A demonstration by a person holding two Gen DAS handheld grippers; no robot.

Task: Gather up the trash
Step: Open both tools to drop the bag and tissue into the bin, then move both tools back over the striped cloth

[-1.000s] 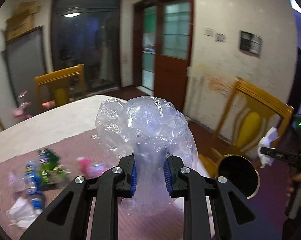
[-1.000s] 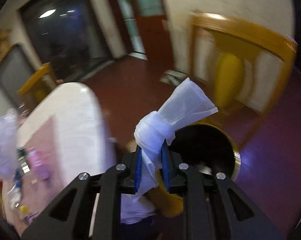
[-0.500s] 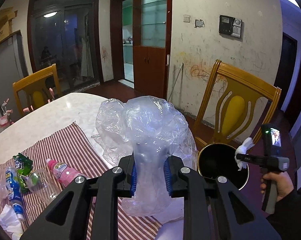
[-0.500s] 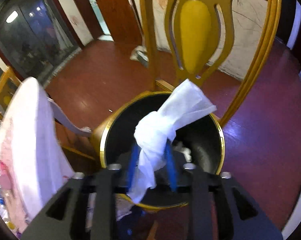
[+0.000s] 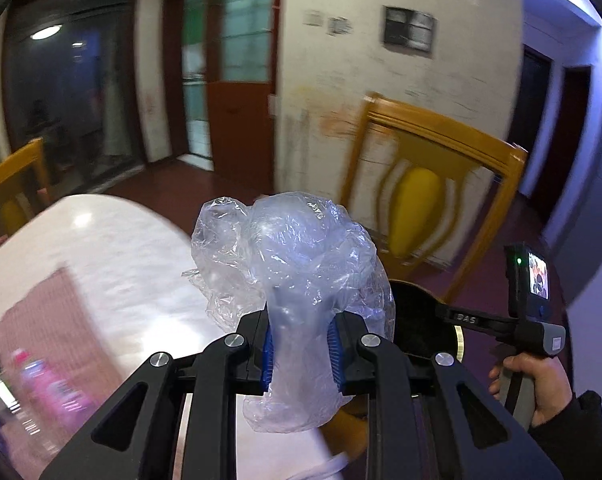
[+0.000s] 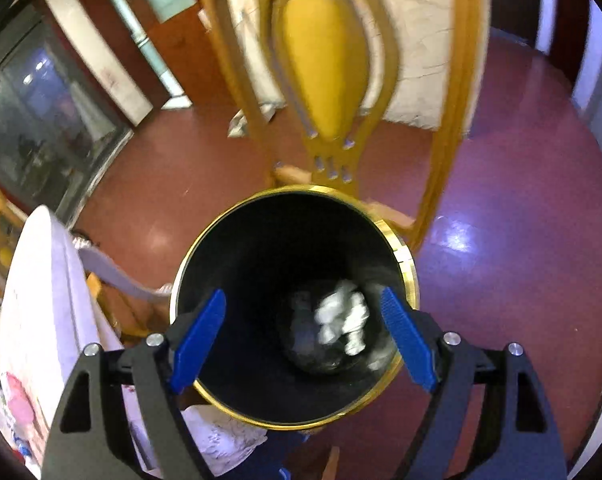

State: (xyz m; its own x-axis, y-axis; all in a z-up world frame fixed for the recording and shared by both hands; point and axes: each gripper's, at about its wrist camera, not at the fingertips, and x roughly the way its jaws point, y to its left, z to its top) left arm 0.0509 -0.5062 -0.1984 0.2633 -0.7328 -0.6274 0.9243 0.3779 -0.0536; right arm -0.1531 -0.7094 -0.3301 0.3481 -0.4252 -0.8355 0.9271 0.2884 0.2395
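Note:
My left gripper (image 5: 299,342) is shut on a crumpled clear plastic bag (image 5: 293,264), held above the table edge. My right gripper (image 6: 303,332) is open and empty, directly over the black, gold-rimmed trash bin (image 6: 205,248). The white tissue wad (image 6: 343,316) lies inside the bin near its bottom. In the left wrist view the bin (image 5: 421,320) shows partly behind the bag, with the right gripper's body (image 5: 533,312) and the hand holding it beside it.
A yellow wooden chair (image 6: 329,80) stands just behind the bin. The white table (image 5: 113,248) with a striped mat (image 5: 49,320) carries a pink bottle (image 5: 57,388) and other litter at the left. The red floor (image 6: 521,184) surrounds the bin.
My right gripper moved over the bin and opened; the white tissue dropped from it into the bin. My left gripper, holding the bag, swung right toward the bin.

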